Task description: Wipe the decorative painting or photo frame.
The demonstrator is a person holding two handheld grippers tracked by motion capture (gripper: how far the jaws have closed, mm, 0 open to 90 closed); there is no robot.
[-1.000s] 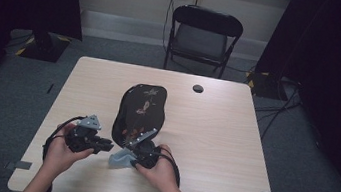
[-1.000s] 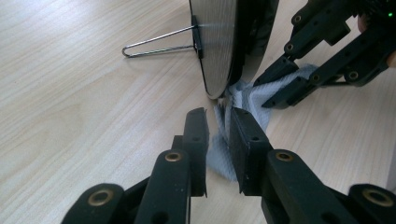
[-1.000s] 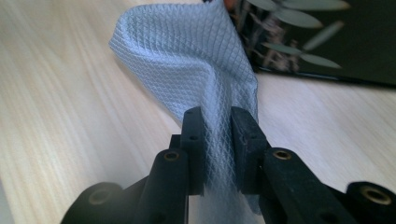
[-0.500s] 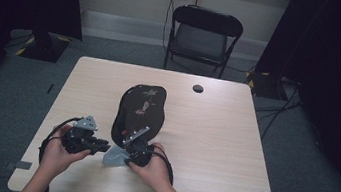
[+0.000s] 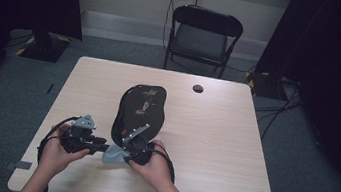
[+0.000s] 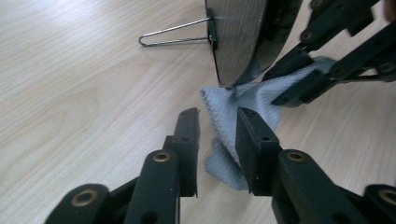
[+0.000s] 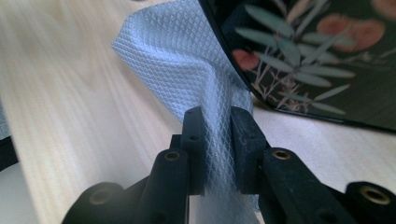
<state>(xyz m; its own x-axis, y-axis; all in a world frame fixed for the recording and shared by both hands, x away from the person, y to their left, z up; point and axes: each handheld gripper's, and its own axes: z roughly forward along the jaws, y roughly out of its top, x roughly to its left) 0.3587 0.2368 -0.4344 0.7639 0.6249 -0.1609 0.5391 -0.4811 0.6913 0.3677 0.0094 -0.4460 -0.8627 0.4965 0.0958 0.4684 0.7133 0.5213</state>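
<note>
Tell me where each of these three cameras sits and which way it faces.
High view: above the table's near side, facing forward and down; both hands show.
Left gripper view: rides the left gripper, facing the pale grey woven cloth.
Right gripper view: rides the right gripper, clamping that cloth beside the dark leaf-patterned oval board.
All share the cloth.

My left gripper (image 6: 217, 149) is held low at the near counter edge, fingers (image 6: 187, 140) parted with pale cloth lying between them. My right gripper (image 7: 217, 149) sits just beside it, fingers (image 7: 245, 140) clamped on that cloth. Both hands grip from behind.
</note>
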